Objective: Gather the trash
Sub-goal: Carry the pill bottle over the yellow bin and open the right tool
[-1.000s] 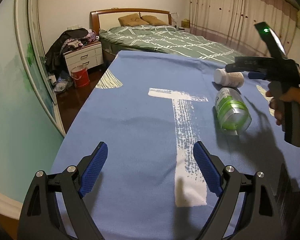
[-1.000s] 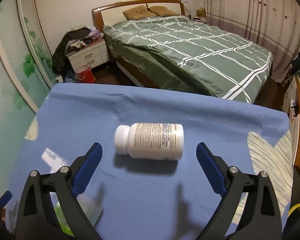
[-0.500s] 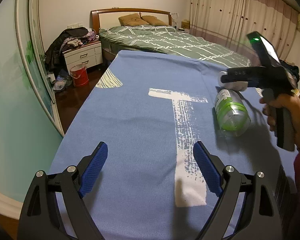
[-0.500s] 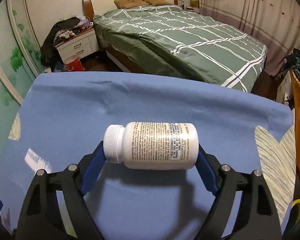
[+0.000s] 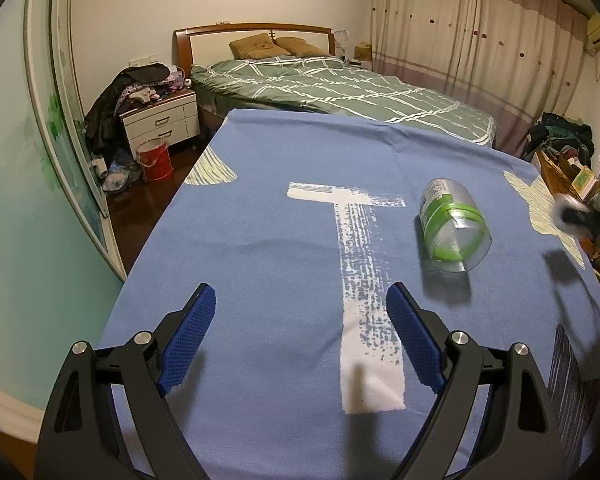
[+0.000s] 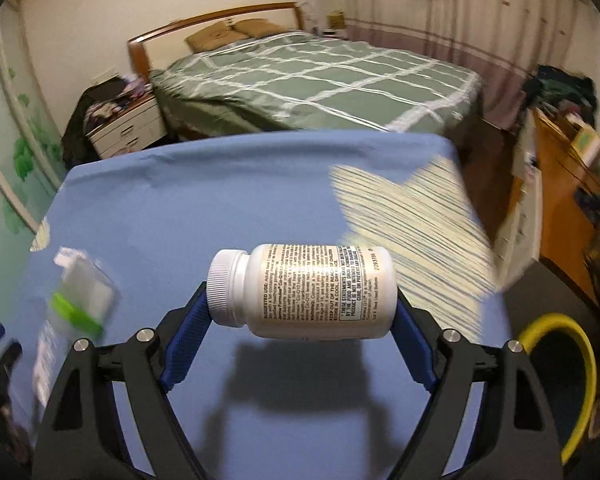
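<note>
A white pill bottle (image 6: 312, 292) with a printed label lies crosswise between the blue pads of my right gripper (image 6: 300, 300). The gripper is shut on it, cap to the left, and holds it above the blue tablecloth (image 6: 220, 200); its shadow falls on the cloth below. A clear plastic bottle with a green label (image 5: 452, 224) lies on its side on the cloth and shows blurred in the right wrist view (image 6: 76, 296). My left gripper (image 5: 300, 300) hovers open over the near cloth with nothing between its fingers. In the left wrist view the right gripper (image 5: 580, 216) is a dark blur at the right edge.
A yellow-rimmed dark bin (image 6: 588, 368) sits below the table's right edge. A green bed (image 5: 340, 88) stands behind the table, a white nightstand (image 5: 160, 120) and a red bucket (image 5: 154, 160) at the left. A cluttered wooden desk (image 6: 560, 168) is at the right.
My right gripper closed on the white pill bottle, lifted it off the cloth and swung it right toward the table's edge. The left gripper and the clear bottle have not moved.
</note>
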